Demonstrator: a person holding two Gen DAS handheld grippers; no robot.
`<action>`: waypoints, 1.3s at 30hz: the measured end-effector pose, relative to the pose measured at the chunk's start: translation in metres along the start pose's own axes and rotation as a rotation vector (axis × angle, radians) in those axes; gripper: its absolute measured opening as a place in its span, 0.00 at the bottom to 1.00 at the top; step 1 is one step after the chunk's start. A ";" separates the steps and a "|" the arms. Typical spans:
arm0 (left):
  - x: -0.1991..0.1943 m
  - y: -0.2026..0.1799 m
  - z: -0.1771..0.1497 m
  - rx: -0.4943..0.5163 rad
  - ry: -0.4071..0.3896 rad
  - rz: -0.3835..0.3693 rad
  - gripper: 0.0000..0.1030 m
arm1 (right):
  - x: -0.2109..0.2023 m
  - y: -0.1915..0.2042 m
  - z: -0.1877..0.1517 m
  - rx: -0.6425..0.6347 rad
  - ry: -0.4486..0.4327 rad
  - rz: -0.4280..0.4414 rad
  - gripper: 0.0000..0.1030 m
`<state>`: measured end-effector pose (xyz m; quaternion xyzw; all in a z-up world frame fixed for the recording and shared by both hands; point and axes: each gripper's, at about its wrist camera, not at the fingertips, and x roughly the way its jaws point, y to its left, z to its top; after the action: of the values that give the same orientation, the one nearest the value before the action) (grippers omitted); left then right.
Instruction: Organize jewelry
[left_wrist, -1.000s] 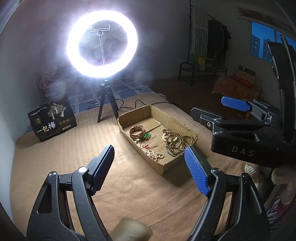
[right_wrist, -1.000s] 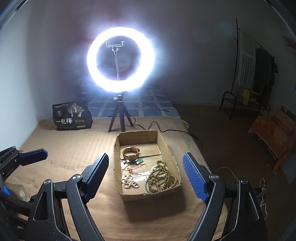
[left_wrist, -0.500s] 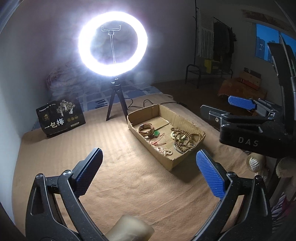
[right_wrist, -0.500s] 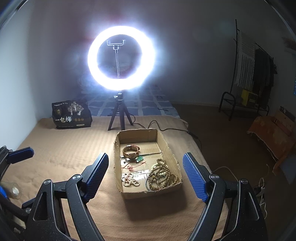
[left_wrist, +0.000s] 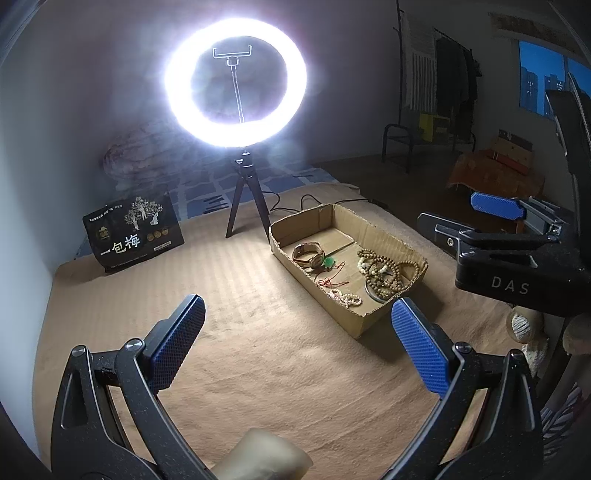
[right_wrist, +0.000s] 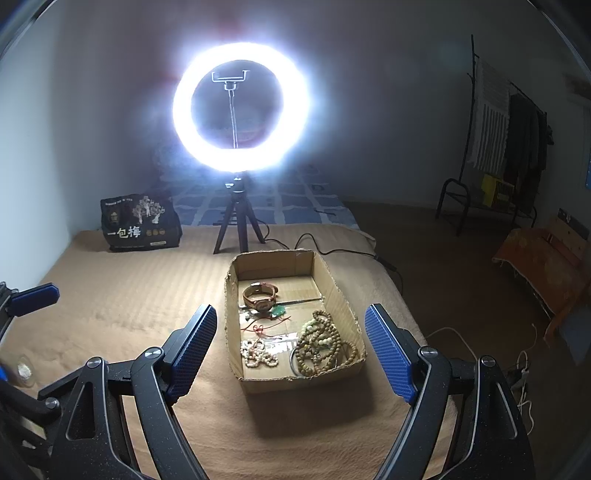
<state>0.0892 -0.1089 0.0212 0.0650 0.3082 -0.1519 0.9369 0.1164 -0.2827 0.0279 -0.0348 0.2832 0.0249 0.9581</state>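
An open cardboard box (right_wrist: 338, 295) stands on the tan blanket; it also shows in the left wrist view (left_wrist: 388, 236). Inside lie a brown watch (right_wrist: 260, 295), a green pendant on red cord (right_wrist: 277, 313), a pale bead bracelet (right_wrist: 256, 354) and a pile of wooden bead strands (right_wrist: 325, 345). My right gripper (right_wrist: 290, 350) is open and empty, above the box's near end. My left gripper (left_wrist: 297, 343) is open and empty, over the blanket left of the box. The right gripper's body (left_wrist: 509, 258) shows at the right of the left wrist view.
A lit ring light on a small tripod (right_wrist: 238, 225) stands behind the box. A black printed bag (right_wrist: 138, 225) stands at the back left. A cable (right_wrist: 332, 251) runs past the box's far right. The bed edge drops to the floor on the right.
The left gripper has pulled back and swung, so the box has shifted right and farther in its view. The right gripper has barely moved.
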 end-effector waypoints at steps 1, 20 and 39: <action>0.000 0.000 0.000 0.001 0.001 0.001 1.00 | 0.000 0.000 0.000 0.000 0.001 0.000 0.80; 0.002 0.000 0.000 0.002 0.006 0.001 1.00 | 0.001 0.000 0.000 0.001 0.005 0.001 0.80; 0.003 -0.001 -0.001 0.000 0.006 0.000 1.00 | 0.001 0.002 0.000 0.000 0.016 -0.001 0.80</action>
<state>0.0905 -0.1105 0.0181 0.0655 0.3111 -0.1519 0.9359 0.1167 -0.2807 0.0272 -0.0352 0.2909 0.0243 0.9558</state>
